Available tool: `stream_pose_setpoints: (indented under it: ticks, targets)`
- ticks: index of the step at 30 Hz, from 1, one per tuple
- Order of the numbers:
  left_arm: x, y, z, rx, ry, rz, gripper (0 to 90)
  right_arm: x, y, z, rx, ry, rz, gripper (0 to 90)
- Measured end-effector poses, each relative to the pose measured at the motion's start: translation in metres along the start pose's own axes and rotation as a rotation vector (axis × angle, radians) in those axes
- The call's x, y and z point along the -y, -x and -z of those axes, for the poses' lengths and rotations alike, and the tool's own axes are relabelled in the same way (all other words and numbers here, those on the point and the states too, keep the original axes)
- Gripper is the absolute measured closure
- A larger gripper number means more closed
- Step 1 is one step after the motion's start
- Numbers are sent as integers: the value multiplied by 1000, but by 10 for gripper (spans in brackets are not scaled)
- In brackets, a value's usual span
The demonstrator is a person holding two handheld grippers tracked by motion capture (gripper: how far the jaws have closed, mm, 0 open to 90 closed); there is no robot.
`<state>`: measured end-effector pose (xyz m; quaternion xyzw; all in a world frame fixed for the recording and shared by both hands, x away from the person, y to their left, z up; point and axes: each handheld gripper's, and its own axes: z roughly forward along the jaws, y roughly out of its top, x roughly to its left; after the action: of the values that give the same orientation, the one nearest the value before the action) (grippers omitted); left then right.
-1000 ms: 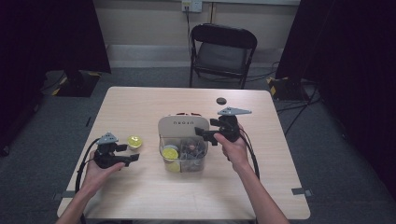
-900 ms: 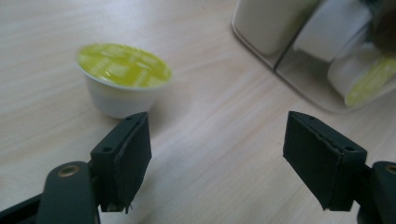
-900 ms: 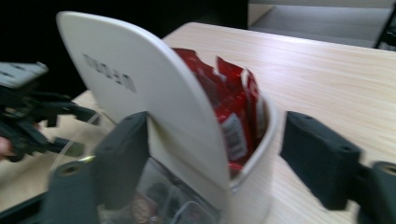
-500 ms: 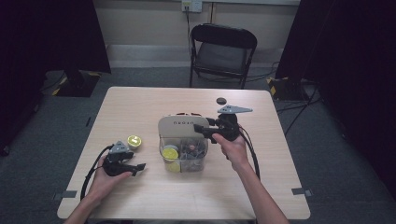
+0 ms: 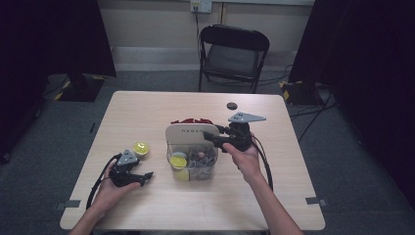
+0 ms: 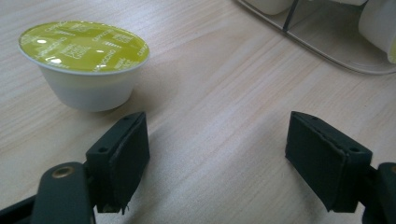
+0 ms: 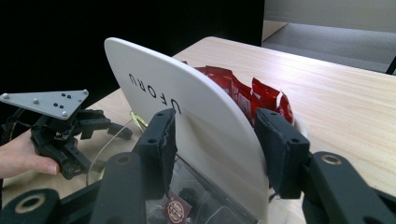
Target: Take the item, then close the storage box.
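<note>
A clear organiser box [image 5: 208,171] stands mid-table with its white lid [image 5: 191,132] raised upright. My right gripper [image 5: 209,138] comes at it from the right. In the right gripper view the jaws have just closed, one pad on each face of the white lid [image 7: 205,121], so the right gripper [image 7: 219,144] is shut on it. A capsule with a yellow-green lid [image 5: 141,148] sits left of the box. My left gripper [image 5: 142,177] rests near the front edge. Its jaws have just opened further with nothing between them. In the left gripper view the capsule [image 6: 84,60] lies ahead left of the left gripper [image 6: 219,158].
Red packets [image 5: 193,120] lie behind the lid, also red packets [image 7: 247,95]. The box holds another yellow capsule [image 5: 178,159] and small items. A small black disc [image 5: 231,105] lies at the table's far side. A folding chair [image 5: 234,51] stands beyond. The left gripper [image 7: 114,128] shows past the lid.
My left gripper has drawn back from the capsule toward the near edge and lower. The right gripper's jaws have closed onto the white lid; that hand has stayed put.
</note>
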<state>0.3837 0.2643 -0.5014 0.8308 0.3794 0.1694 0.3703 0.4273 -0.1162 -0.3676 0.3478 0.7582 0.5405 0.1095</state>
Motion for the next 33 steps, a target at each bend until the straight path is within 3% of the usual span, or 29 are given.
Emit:
stream_pose_setpoints:
  ticks: [33]
  targets:
    - [0, 0, 0, 0, 0, 0, 206, 10, -15, 9, -47, -38, 23, 416]
